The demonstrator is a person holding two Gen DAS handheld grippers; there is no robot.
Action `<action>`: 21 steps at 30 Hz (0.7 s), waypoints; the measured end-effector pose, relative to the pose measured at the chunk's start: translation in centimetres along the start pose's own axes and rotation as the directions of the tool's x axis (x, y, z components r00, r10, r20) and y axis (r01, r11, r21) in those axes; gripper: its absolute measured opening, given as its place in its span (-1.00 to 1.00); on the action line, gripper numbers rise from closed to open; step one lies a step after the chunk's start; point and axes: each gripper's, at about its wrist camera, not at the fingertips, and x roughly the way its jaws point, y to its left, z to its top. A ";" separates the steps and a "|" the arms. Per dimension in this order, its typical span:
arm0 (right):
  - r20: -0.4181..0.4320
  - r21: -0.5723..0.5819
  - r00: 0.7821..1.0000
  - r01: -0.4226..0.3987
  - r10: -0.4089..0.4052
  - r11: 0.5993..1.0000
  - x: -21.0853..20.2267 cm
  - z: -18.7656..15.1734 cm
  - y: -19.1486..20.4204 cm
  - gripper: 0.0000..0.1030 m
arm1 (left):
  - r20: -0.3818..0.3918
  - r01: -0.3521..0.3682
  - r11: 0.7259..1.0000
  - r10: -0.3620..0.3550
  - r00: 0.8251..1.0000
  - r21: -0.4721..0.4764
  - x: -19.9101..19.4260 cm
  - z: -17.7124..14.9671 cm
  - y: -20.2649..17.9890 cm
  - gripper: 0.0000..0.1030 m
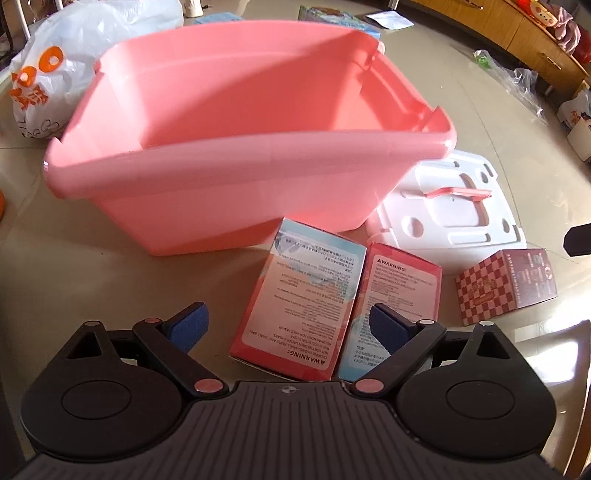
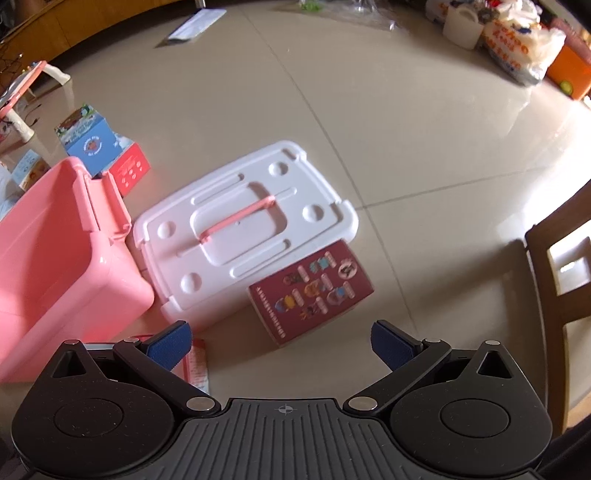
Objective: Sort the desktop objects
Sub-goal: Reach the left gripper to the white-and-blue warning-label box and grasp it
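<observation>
An empty pink storage bin [image 1: 236, 122] stands on the tiled floor; it also shows at the left of the right wrist view [image 2: 55, 251]. Its white lid [image 2: 240, 225] with a pink handle lies beside it, also in the left wrist view [image 1: 450, 218]. Two pink and blue printed boxes [image 1: 295, 302] [image 1: 402, 291] lie side by side in front of the bin. My left gripper [image 1: 288, 325] is open, with the left box between its blue pads. A dark red checkered box [image 2: 314, 291] lies by the lid, just ahead of my open, empty right gripper [image 2: 280, 343]; it also shows in the left wrist view [image 1: 506, 284].
A white plastic bag [image 1: 48, 85] sits left of the bin. More small boxes [image 2: 99, 147] lie behind the bin. Bags and a white jug [image 2: 465, 26] stand at the far right. A wooden chair [image 2: 565, 273] is at the right. A wooden cabinet [image 1: 517, 29] lines the back.
</observation>
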 end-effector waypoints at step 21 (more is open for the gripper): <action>-0.051 0.120 0.998 -0.016 0.022 0.993 1.3 0.4 -0.3 1.00 | -0.058 -0.045 0.991 0.052 0.997 0.125 2.6 -0.5 -1.3 0.88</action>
